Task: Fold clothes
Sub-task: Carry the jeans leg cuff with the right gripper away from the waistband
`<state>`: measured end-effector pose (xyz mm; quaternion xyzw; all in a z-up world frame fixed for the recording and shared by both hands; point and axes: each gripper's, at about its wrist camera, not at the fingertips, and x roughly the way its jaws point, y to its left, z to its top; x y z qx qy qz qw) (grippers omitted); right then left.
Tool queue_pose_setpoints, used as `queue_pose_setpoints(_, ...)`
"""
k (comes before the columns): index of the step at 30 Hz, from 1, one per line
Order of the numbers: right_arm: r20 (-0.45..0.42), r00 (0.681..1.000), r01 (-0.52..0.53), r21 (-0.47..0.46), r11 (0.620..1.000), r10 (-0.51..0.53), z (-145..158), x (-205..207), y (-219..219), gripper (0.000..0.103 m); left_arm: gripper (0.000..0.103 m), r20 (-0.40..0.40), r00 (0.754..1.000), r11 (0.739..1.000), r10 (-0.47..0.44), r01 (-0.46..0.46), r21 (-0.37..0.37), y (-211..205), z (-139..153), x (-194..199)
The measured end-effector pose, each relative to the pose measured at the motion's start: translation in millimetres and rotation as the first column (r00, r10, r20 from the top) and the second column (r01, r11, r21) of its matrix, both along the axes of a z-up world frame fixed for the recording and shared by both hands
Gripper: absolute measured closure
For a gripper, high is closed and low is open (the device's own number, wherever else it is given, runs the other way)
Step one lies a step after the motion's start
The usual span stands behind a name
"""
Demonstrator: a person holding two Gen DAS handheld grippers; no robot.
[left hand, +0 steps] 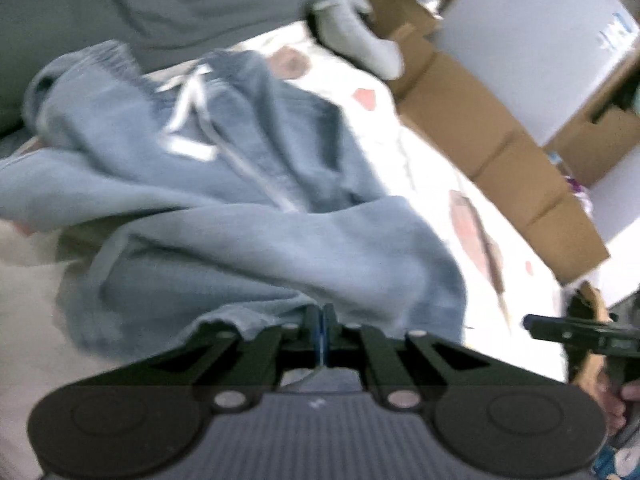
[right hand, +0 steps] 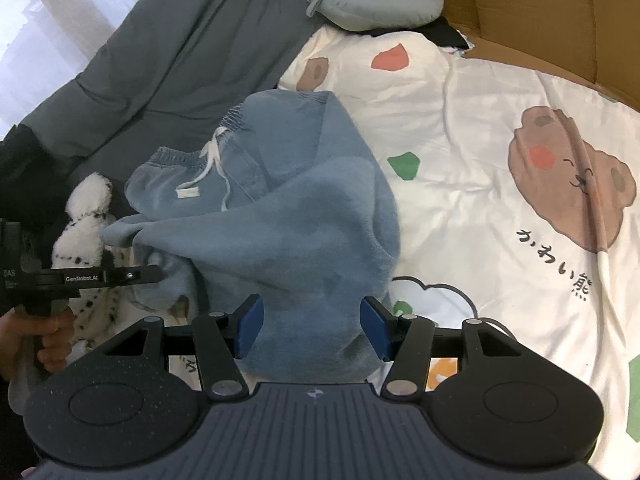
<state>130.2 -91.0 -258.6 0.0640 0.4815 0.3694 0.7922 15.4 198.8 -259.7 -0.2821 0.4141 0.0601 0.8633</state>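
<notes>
So the thing being folded is a pair of blue sweatpants [right hand: 288, 200], lying rumpled on a white bear-print bedsheet [right hand: 500, 128]; waistband end points up toward a dark grey duvet [right hand: 172, 60], with the white drawstring [right hand: 212, 164] dangling loose across the front; the rest of the fabric is bunched in a heap toward the cameras.

Left gripper [left hand: 322, 320]: jaws pinched right together, with only a sliver of the blue pads visible between them; a fold of the sweatpants [left hand: 240, 240] is caught in there, and the cloth rises straight out of the tips; that view is pretty blurry, though the clamp itself is clear enough. From the right wrist view you can see the same left gripper [right hand: 156, 274] side-on at the left edge of the pile, with a hand [right hand: 44, 340] wrapped round its handle.

Right gripper [right hand: 312, 330]: jaws spread wide, blue pads [right hand: 250, 328] well apart; the near end of the sweatpants sits between them, but I can't tell if either pad actually touches the cloth; it's gripping nothing.

Other stuff around: a spotted white plush toy [right hand: 86, 224] just left of the pants, a grey neck pillow [right hand: 372, 0] up by the duvet, and cardboard boxes [right hand: 540, 12] along the far edge of the bed.
</notes>
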Motion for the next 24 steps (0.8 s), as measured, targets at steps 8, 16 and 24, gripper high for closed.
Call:
queue_pose_setpoints(8, -0.003, 0.997, -0.077, 0.052, 0.996, 0.077, 7, -6, 19, 0.043, 0.103, 0.079, 0.991, 0.993, -0.106, 0.11, -0.043, -26, 28, 29)
queue_pose_setpoints(16, 0.037, 0.988, -0.151, 0.092, 0.984, 0.148, 18, -11, 41, 0.037, 0.103, 0.169, 0.948, 0.957, -0.268, 0.282, -0.065, -65, 52, 57)
queue_pose_setpoints(24, 0.064, 0.987, -0.154, 0.134, 0.979, 0.146, 16, -9, 41, 0.044, 0.103, 0.235, 0.902, 0.913, -0.362, 0.394, -0.106, -96, 61, 83)
